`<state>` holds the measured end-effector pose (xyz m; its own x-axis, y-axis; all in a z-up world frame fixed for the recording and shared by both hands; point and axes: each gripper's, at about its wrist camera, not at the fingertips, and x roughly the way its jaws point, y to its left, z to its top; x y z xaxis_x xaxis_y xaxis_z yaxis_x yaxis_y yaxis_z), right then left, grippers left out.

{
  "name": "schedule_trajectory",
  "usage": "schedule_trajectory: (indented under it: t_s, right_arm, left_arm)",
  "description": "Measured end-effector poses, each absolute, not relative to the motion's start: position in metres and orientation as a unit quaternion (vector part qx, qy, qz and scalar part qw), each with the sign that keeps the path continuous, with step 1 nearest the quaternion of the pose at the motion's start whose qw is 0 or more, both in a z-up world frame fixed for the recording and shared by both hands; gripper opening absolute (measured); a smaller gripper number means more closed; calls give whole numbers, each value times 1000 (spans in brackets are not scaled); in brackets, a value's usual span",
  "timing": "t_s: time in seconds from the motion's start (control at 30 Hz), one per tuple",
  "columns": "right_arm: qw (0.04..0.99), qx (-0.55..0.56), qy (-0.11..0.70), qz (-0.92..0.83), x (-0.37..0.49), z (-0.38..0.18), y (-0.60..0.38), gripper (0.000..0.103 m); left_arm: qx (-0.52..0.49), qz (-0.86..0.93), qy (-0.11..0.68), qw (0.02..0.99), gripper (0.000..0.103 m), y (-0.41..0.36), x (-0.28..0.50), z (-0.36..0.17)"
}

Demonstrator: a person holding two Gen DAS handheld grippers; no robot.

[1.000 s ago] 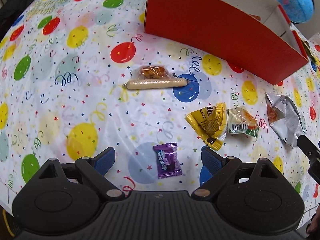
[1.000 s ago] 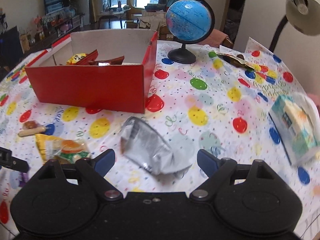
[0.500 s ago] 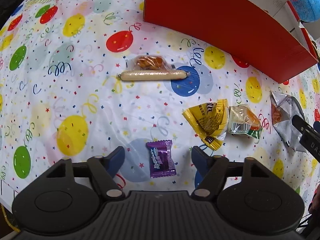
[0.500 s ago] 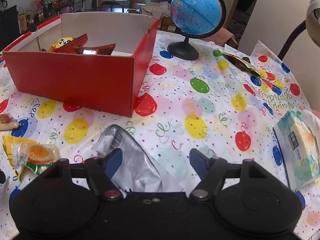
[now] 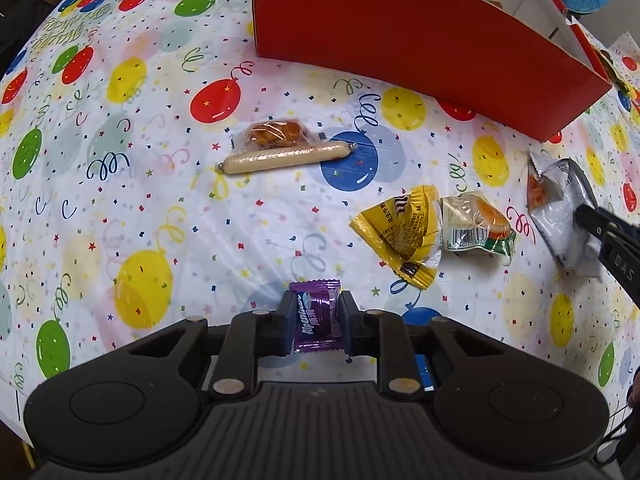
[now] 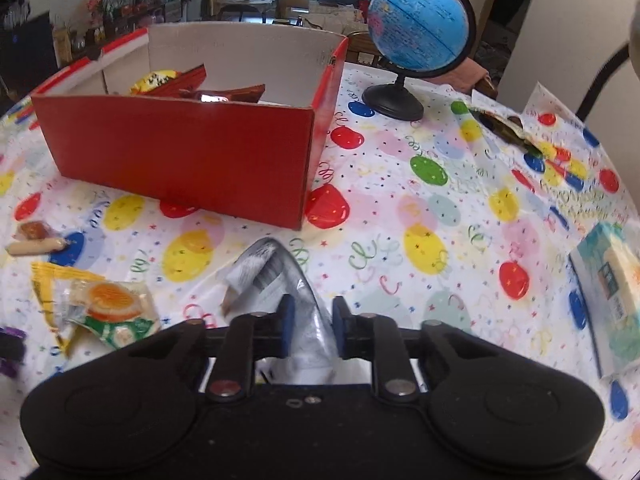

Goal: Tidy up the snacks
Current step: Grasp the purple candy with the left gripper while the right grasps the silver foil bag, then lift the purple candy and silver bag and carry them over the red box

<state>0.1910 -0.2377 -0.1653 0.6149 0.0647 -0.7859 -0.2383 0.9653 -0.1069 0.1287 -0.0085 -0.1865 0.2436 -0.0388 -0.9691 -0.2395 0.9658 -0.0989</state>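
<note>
Both pairs of jaws have just been closing, each with a snack between them: the left gripper (image 5: 315,322) is now clamped on the small purple foil-wrapped candy (image 5: 317,314), and the right gripper (image 6: 310,330) pinches the crumpled silver foil snack bag (image 6: 280,280), which has buckled into a ridge. In the left wrist view, the candy sits at six o'clock, pads pressing its two long sides; it looks light and fairly firm, so this mid-body hold should carry it, though the glossy wrapper may slip. At three o'clock lie the yellow crinkled peanut-candy packet (image 5: 404,232) and the clear orange-printed sachet (image 5: 476,226), touching, with the silver bag beyond them at the right edge. That bag seems soft, nearly empty and crushable; a pinch on its folded middle should do, but it may flop. Farther, near twelve o'clock, rest the pale sausage stick (image 5: 284,158) and clear-wrapped pastry (image 5: 274,135), touching. Farthest stands the red cardboard box (image 5: 420,48), already holding some snacks.
</note>
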Motion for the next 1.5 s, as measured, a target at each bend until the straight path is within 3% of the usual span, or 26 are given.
schedule_trajectory:
  t_s: [0.47,0.87,1.5]
  right_arm:
    - [897,-16,438,56,142,-153,-250,10]
    - [911,32,406,71,109,-111,-241,10]
    - [939,43,330,86,130,-38,-213,10]
  left_arm:
    - [-109,59,590,798,21,2,122,-168]
    - [-83,33,541,836,21,-4,114,-124]
    - [-55,-1,457,888,21,-1,147,-50]
